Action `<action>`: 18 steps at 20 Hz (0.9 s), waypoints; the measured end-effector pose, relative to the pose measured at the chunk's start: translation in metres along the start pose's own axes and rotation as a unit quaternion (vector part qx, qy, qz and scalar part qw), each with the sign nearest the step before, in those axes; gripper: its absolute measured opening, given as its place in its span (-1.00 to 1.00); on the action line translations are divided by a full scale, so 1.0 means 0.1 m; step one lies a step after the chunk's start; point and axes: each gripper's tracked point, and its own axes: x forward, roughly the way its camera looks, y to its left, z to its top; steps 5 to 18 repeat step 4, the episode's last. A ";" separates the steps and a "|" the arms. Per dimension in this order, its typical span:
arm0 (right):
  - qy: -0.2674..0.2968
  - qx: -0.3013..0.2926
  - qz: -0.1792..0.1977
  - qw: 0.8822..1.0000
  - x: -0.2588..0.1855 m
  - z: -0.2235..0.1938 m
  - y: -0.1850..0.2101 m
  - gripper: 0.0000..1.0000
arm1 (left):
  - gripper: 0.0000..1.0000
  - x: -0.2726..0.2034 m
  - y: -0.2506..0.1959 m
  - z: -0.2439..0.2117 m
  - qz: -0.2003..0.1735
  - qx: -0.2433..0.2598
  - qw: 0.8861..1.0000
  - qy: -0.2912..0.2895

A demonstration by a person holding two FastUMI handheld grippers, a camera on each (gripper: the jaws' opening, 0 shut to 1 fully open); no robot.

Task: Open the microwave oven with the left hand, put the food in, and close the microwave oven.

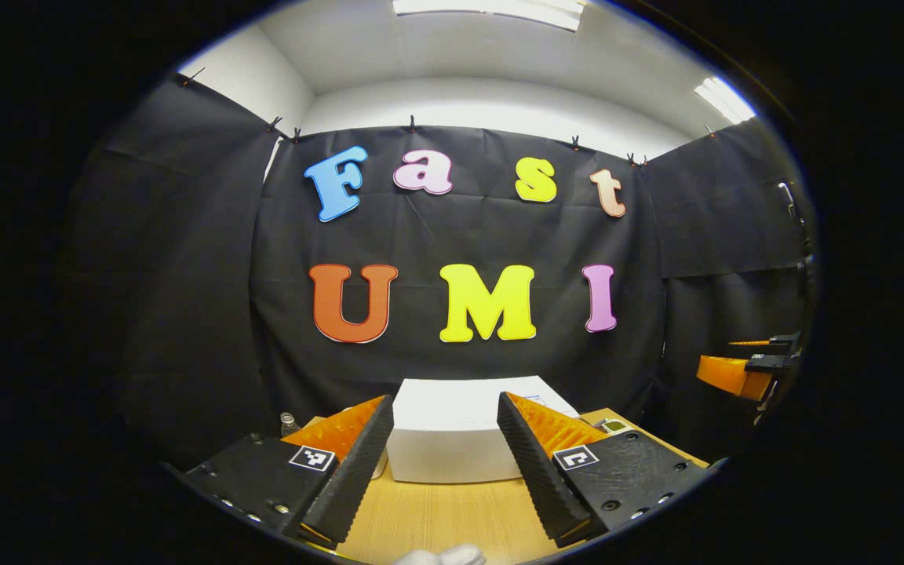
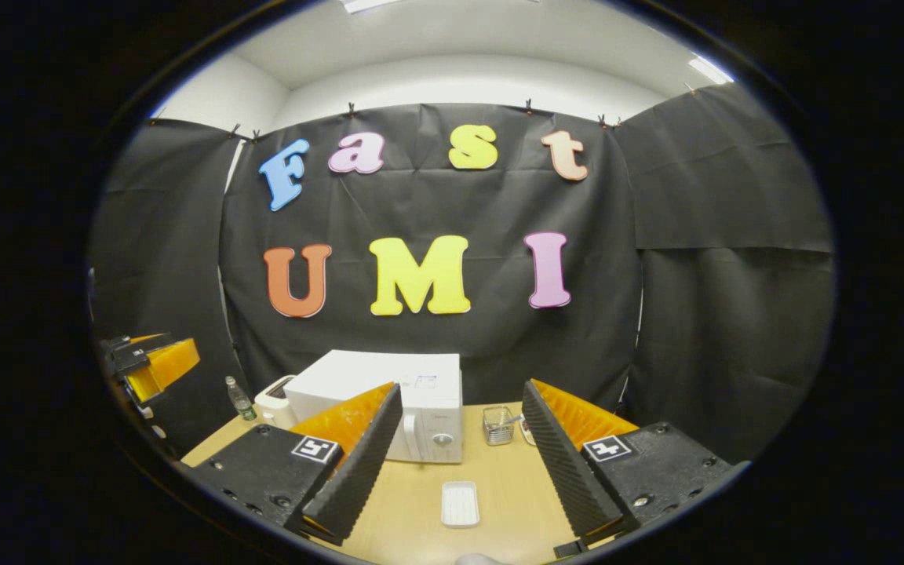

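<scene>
The white microwave oven (image 2: 389, 404) stands at the back of the wooden worktop (image 2: 499, 486), in front of the black cloth wall, with its door closed. In the right gripper view its control panel with a round knob faces forward, on the right end of its front. Just left of it sits a white toaster (image 2: 273, 400), and farther left a small bottle (image 2: 240, 399) stands near the worktop's edge. To the right of the microwave oven is a small wire basket (image 2: 498, 424). Nearer the camera, a white rectangular tray (image 2: 460, 503) lies flat on the worktop, apart from the microwave oven and between the fingers of the right tongs (image 2: 460, 459).

The right tongs are released, their 2 ridged fingers spread wide and grasping nothing. The left tongs (image 1: 444, 459) are likewise spread wide with nothing between the fingers; in the left gripper view they are held above the worktop and point straight at the microwave oven (image 1: 460, 431), which fills the gap between them. Each view catches the other tongs off to the side, raised in the air.
</scene>
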 end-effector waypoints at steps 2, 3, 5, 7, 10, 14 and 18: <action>-0.003 0.000 -0.002 1.000 -0.02 0.01 -0.02 0.82 | 0.71 0.00 -0.01 0.00 -0.005 -0.002 1.000 0.002; -0.003 -0.001 -0.004 1.000 -0.03 0.01 -0.02 0.82 | 0.70 0.00 0.00 0.00 -0.003 -0.002 1.000 0.003; -0.002 -0.002 -0.006 1.000 -0.03 0.00 -0.04 0.82 | 0.71 0.01 0.00 -0.03 -0.001 0.000 1.000 0.004; -0.002 -0.002 -0.006 1.000 -0.03 0.00 -0.04 0.82 | 0.71 0.01 0.00 -0.03 -0.001 0.000 1.000 0.004; -0.002 -0.002 -0.006 1.000 -0.03 0.00 -0.04 0.82 | 0.71 0.01 0.00 -0.03 -0.001 0.000 1.000 0.004; -0.002 -0.002 -0.006 1.000 -0.03 0.00 -0.04 0.82 | 0.71 0.01 0.00 -0.03 -0.001 0.000 1.000 0.004; -0.002 -0.002 -0.006 1.000 -0.03 0.00 -0.04 0.82 | 0.71 0.01 0.00 -0.03 -0.001 0.000 1.000 0.004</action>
